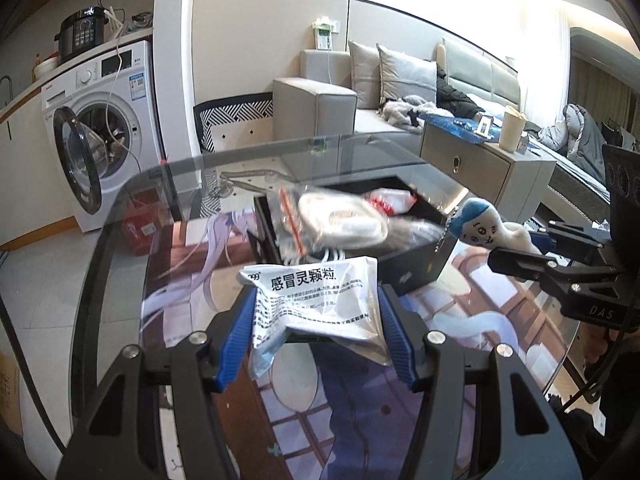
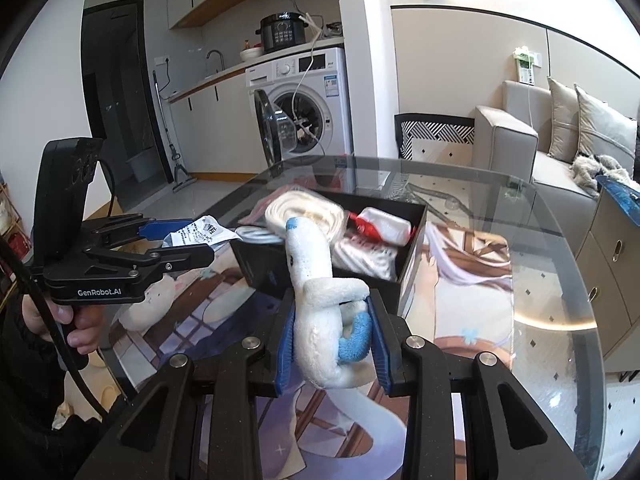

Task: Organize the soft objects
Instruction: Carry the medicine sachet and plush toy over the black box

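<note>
White plush toy [image 2: 324,320] with blue patches, long curved neck and small printed face, sits low centre of the right wrist view, pinched between the blue pads of the right gripper [image 2: 331,338], jaws pressed tight into its body. Same toy shows at the right edge of the left wrist view, a bead chain hanging from its head end.

White medicine sachet [image 1: 316,300], crinkled, black Chinese print, lies centre of the left wrist view, clamped at both side edges by the left gripper [image 1: 317,328], jaws part spread around it. A hand [image 2: 76,326] grips that tool's handle at lower left of the right wrist view.

Black open box [image 2: 412,236] sits mid-frame just beyond both grippers. Inside: a coiled white cloth roll [image 2: 304,210], a white and red tube [image 2: 380,224], a clear zip bag [image 1: 296,216], blurred.

All this is over a round glass table [image 2: 540,280] with an illustrated mat [image 2: 472,264] on it. Washing machine [image 1: 100,120] at upper left of the left wrist view, door open; beige sofa [image 1: 320,96] upper centre.
</note>
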